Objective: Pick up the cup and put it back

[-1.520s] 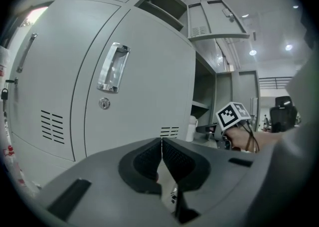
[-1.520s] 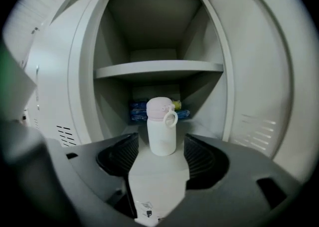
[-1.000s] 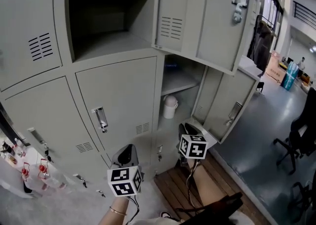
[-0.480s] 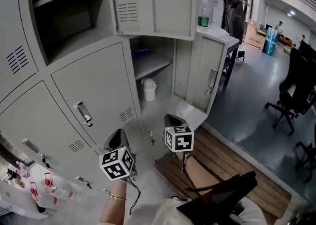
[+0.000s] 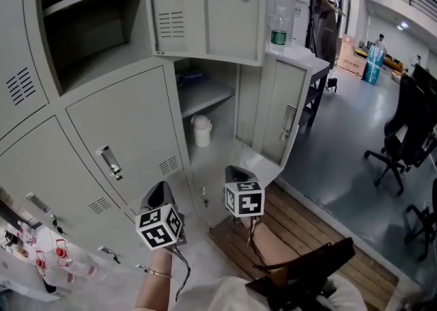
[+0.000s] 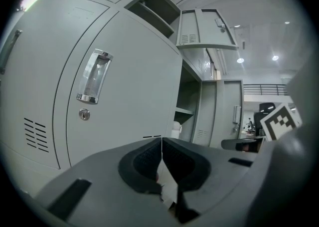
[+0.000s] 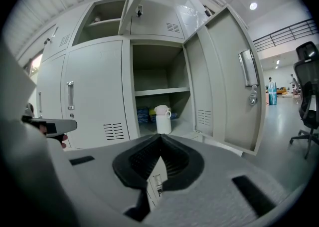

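Cup (image 5: 201, 132) upright in open locker (image 5: 220, 122), long axis vertical; left tool (image 6: 161, 138), right tool (image 7: 160, 136) closed, empty.

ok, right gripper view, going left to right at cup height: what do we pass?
left gripper → closed locker door → cup → open locker door → office chair

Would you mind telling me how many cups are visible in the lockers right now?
1. A white cup stands in the open lower compartment, beneath its shelf. More may sit behind the closed doors.
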Available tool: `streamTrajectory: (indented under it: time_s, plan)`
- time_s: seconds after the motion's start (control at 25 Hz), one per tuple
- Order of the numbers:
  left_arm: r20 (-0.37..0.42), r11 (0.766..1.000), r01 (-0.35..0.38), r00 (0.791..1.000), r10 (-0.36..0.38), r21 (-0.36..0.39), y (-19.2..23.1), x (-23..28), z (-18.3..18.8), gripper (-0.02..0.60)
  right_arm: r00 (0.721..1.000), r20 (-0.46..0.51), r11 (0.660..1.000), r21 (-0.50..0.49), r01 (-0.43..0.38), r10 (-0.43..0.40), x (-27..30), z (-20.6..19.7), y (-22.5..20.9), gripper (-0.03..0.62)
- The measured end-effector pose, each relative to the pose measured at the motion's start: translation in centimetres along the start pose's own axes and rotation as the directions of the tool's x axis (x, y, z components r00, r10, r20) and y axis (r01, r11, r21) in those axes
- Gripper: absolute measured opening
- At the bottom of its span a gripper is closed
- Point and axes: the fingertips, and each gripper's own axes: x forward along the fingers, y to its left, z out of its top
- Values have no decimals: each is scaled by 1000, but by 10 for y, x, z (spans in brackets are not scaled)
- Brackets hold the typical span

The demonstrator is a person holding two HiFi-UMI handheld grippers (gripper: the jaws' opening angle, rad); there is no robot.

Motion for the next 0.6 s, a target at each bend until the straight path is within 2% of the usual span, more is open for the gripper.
streamTrajectory:
  time_s: [0.6]
  plan:
    - [-1, 1000, -29, 1000, 29, 9, -2, 9, -1, 9, 1000, -21, 998, -59, -23, 22, 3, -3, 1, -9]
